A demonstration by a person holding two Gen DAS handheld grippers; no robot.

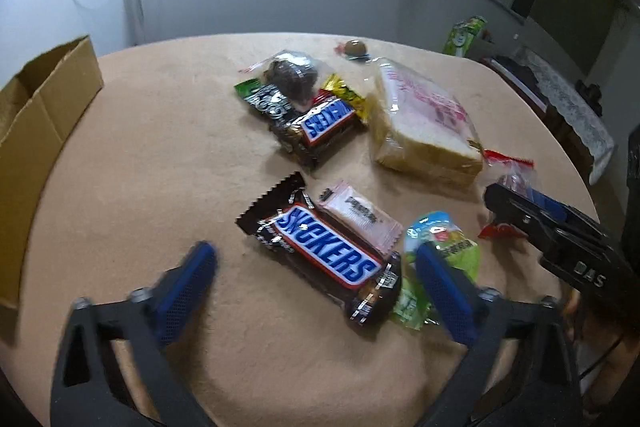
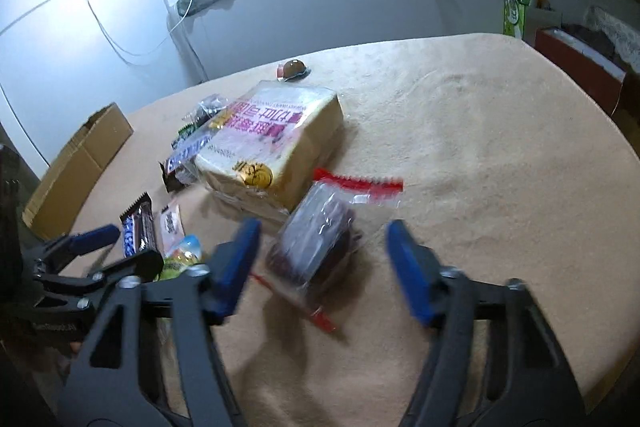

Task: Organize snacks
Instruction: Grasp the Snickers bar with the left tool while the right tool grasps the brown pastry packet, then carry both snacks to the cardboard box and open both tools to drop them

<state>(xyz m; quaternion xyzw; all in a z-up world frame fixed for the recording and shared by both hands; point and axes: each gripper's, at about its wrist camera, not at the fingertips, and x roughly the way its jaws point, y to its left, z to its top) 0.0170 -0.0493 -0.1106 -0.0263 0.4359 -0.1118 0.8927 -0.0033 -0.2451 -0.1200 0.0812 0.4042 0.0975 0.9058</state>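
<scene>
- The table (image 1: 160, 163), under a tan cloth, carries all the snacks; an open cardboard box (image 1: 44, 131) stands at its far left edge and looks like the place they are meant to go.
- The bagged loaf of bread (image 2: 272, 143) is the largest item, lying mid-table, with a heap of small bars and a dark bun in a clear wrapper (image 1: 294, 77) just to its left.
- The big Snickers bar (image 1: 324, 247) lies near, touching a pink sachet (image 1: 360, 219) on its far side and a green pouch (image 1: 440, 251) at its right end.
- The left gripper (image 1: 316, 275) has its jaws apart, straddling the Snickers bar; neither pad presses on it.
- The right gripper (image 2: 320, 259) also stands with jaws apart, around a clear packet with red sealed ends (image 2: 316, 239) holding something dark; a gap shows on both sides.
- Judged step: both hands are at the pick-up stage, nothing lifted.
- Next move, as I judge it: settle each pair of pads lower, close on the wrapper's body without catching neighbouring packets, then carry towards the box.
</scene>
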